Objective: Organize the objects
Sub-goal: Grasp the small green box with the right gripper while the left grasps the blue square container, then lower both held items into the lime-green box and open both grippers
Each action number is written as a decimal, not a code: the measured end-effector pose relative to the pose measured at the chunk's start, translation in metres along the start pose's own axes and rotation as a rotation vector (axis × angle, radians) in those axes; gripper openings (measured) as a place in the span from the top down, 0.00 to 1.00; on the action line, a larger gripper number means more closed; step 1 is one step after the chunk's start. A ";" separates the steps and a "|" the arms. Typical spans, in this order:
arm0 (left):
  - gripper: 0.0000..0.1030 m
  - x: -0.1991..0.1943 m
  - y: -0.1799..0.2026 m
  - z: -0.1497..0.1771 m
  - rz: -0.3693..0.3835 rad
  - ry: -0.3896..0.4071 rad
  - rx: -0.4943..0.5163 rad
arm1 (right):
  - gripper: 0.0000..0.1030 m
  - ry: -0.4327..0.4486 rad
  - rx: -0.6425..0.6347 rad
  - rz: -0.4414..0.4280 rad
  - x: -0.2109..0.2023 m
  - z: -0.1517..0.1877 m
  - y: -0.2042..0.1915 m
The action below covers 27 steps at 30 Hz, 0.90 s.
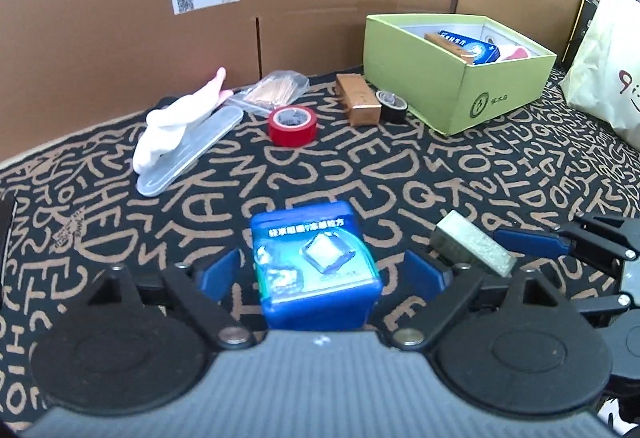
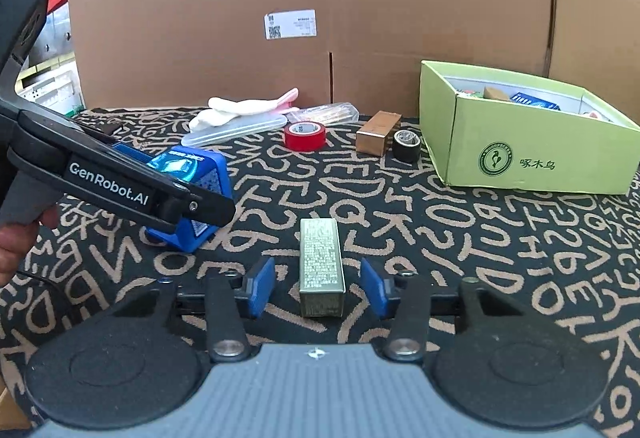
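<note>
A blue box (image 1: 316, 262) with a printed lid lies on the patterned cloth between the pads of my left gripper (image 1: 322, 274), which stands open with a gap on each side. A slim olive-gold box (image 2: 320, 266) lies lengthwise between the pads of my right gripper (image 2: 318, 288), also open and not touching it. In the left wrist view the olive-gold box (image 1: 472, 246) sits at the right beside a blue finger (image 1: 528, 242) of the right gripper. The right wrist view shows the blue box (image 2: 192, 174) under the left gripper's black arm. A green cardboard box (image 2: 520, 158) holding several items stands at the back right.
Along the cardboard wall lie a white glove (image 1: 168, 130) on a clear case (image 1: 192, 154), a bag of sticks (image 1: 276, 90), red tape (image 1: 292, 126), a copper box (image 1: 358, 100) and black tape (image 1: 392, 106). A white bag (image 1: 608, 58) stands far right. A hand (image 2: 16, 238) shows at left.
</note>
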<state>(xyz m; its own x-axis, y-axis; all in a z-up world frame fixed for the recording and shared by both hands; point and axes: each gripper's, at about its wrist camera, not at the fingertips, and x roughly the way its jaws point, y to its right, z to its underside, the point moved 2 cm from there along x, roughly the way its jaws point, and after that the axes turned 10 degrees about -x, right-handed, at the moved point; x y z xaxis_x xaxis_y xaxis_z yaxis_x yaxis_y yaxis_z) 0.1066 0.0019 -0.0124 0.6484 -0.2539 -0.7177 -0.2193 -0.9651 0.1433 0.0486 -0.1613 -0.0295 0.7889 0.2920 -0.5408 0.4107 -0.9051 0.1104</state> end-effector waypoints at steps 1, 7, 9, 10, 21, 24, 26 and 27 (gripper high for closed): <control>0.27 0.002 -0.001 0.000 0.004 -0.007 -0.002 | 0.59 -0.006 0.002 -0.006 0.002 0.000 0.000; 0.43 0.004 -0.003 -0.001 0.005 -0.026 -0.010 | 0.75 -0.006 0.015 -0.034 0.003 0.002 0.003; 0.46 0.002 0.000 -0.003 0.025 -0.024 -0.011 | 0.75 0.005 0.035 -0.041 -0.002 0.002 0.007; 0.46 0.001 0.003 -0.005 0.039 -0.021 -0.006 | 0.75 0.014 0.042 -0.043 -0.005 0.001 0.011; 0.46 -0.018 0.079 -0.067 0.242 0.083 0.044 | 0.75 0.110 0.087 0.029 -0.042 -0.029 0.091; 0.46 -0.016 0.108 -0.095 0.285 0.108 0.047 | 0.75 0.140 0.093 0.086 -0.050 -0.042 0.118; 0.46 -0.011 0.127 -0.113 0.303 0.114 0.042 | 0.75 0.159 0.085 0.141 -0.054 -0.050 0.136; 0.46 -0.006 0.136 -0.122 0.315 0.110 0.033 | 0.75 0.166 0.085 0.172 -0.055 -0.053 0.146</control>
<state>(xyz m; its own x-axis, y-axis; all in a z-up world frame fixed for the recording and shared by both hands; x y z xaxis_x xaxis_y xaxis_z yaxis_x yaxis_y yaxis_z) 0.1622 -0.1356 0.0949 0.6191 -0.5467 -0.5638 -0.4437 -0.8358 0.3232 0.0895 -0.2928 0.0600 0.9110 0.1716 -0.3750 0.2293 -0.9666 0.1148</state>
